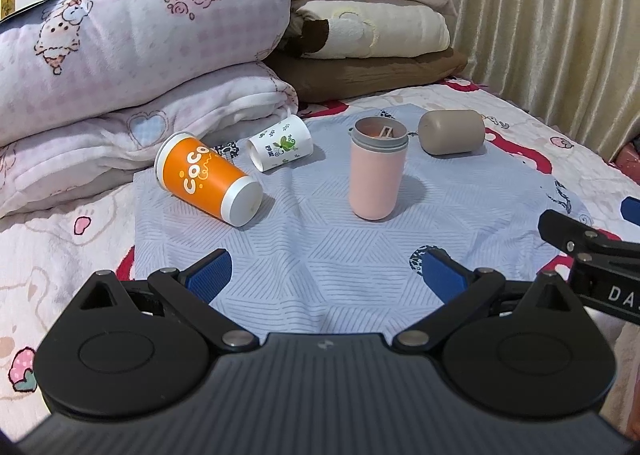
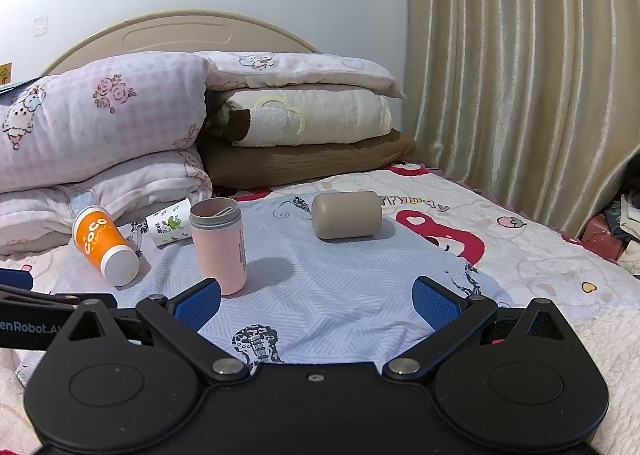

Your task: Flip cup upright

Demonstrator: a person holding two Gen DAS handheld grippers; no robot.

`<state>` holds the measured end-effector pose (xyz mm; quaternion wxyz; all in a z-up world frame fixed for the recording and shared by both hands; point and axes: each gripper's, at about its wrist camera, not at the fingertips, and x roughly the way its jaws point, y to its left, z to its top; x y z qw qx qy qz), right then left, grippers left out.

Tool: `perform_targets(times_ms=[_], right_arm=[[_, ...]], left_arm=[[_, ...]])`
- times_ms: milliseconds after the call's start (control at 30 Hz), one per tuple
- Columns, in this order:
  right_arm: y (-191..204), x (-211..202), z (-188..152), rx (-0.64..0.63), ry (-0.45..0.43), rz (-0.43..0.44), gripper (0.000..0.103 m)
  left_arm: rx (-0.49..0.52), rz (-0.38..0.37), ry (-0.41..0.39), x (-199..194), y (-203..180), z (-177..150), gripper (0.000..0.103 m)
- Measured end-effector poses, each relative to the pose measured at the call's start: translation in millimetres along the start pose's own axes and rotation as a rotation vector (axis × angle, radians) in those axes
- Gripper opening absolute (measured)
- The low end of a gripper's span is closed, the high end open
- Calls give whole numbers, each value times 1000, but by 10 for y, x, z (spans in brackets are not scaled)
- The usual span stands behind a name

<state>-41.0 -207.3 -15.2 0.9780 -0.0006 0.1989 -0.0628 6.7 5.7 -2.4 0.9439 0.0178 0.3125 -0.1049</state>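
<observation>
Seemingly, nothing is yet gripped: both the left claw [image 1: 326, 275] and right claw [image 2: 316, 299] are held open, so a toppled cup, perhaps the orange cup [image 1: 208, 179], must be approached.

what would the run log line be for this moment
left gripper open, empty | right gripper open, empty | pink cup upright | orange cup, white cup, taupe cup on sides
</observation>
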Motion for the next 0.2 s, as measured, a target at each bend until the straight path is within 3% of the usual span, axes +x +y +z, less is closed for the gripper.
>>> perform_targets(times_ms=[200], right_arm=[[0, -4, -2, -1, -3, 0, 103]], left_arm=[[0, -20, 25, 17, 1, 12, 103]])
